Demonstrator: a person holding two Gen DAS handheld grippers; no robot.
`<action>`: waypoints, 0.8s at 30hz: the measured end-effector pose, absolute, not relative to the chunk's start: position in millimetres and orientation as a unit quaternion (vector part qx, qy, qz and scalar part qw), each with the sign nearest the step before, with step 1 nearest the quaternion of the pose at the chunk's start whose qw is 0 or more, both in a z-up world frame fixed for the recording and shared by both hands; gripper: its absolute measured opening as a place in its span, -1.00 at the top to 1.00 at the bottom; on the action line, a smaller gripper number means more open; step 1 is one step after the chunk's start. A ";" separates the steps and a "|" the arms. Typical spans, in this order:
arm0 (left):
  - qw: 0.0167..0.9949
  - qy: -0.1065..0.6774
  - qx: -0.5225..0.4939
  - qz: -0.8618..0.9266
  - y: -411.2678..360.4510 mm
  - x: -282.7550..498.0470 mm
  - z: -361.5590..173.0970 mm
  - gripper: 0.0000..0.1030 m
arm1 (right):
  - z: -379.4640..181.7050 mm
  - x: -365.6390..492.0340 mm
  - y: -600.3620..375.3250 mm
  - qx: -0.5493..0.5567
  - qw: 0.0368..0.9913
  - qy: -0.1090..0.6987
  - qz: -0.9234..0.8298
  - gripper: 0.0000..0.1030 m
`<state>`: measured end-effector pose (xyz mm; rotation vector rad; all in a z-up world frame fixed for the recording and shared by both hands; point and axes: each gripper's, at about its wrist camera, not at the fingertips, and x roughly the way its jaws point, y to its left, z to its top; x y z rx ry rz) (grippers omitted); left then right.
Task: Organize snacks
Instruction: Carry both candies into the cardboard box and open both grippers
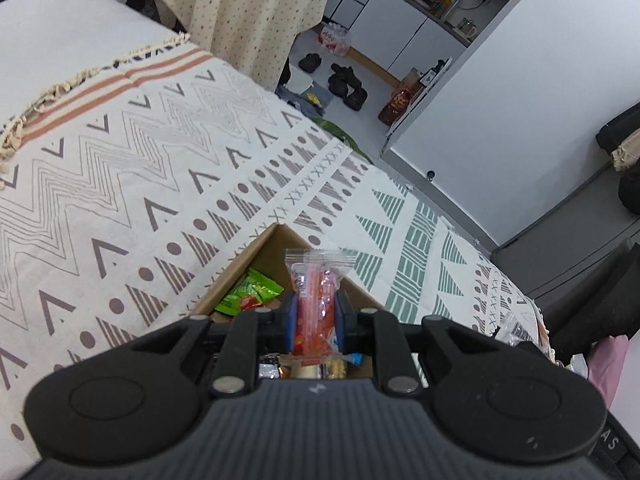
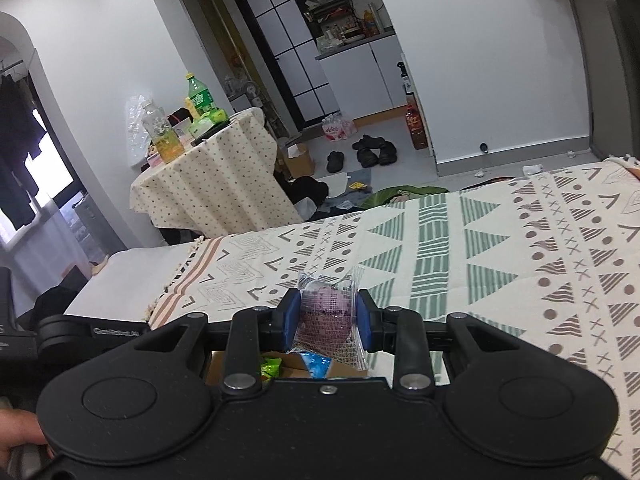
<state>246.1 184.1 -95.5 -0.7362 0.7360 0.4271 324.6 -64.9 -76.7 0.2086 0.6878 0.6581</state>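
My left gripper (image 1: 315, 322) is shut on an orange snack packet (image 1: 316, 292) in clear wrap, held upright over an open cardboard box (image 1: 256, 256). The box holds a green snack packet (image 1: 248, 294) and several other wrapped snacks below the jaws. My right gripper (image 2: 329, 320) is shut on a purple snack packet (image 2: 326, 316) in clear wrap, held above the box (image 2: 218, 364), where a green packet (image 2: 271, 367) and a blue packet (image 2: 316, 364) show. The left gripper's body (image 2: 92, 332) shows at the left of the right wrist view.
The box sits on a bed with a patterned blanket (image 1: 132, 184). Loose clear wrappers (image 1: 516, 328) lie on the blanket at the right. A round table with bottles (image 2: 200, 168) stands beyond the bed. Shoes (image 2: 372, 150) lie on the floor.
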 end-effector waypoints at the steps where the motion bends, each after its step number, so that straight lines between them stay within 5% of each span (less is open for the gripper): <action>1: 0.845 0.352 -0.351 0.198 185.5 248.0 -98.9 0.65 | -78.1 324.7 -62.4 0.100 0.882 0.332 0.318 0.42; 5: 0.837 0.371 -0.355 0.188 190.3 257.4 -113.1 0.62 | -82.8 325.1 -47.8 0.095 0.878 0.338 0.327 0.42; 10: 0.820 0.393 -0.368 0.192 205.8 262.7 -128.8 0.29 | -91.8 327.3 -28.2 0.087 0.870 0.348 0.338 0.42; 17: 0.818 0.385 -0.378 0.200 229.9 252.3 -128.6 0.25 | -103.0 326.2 1.1 0.081 0.857 0.360 0.361 0.41; 21: 0.820 0.388 -0.371 0.201 232.5 248.2 -124.7 0.16 | -107.6 325.6 13.5 0.069 0.847 0.373 0.373 -0.07; 24: 0.822 0.387 -0.371 0.191 231.1 243.6 -121.4 0.09 | -104.4 328.6 -0.5 0.086 0.853 0.376 0.351 -0.11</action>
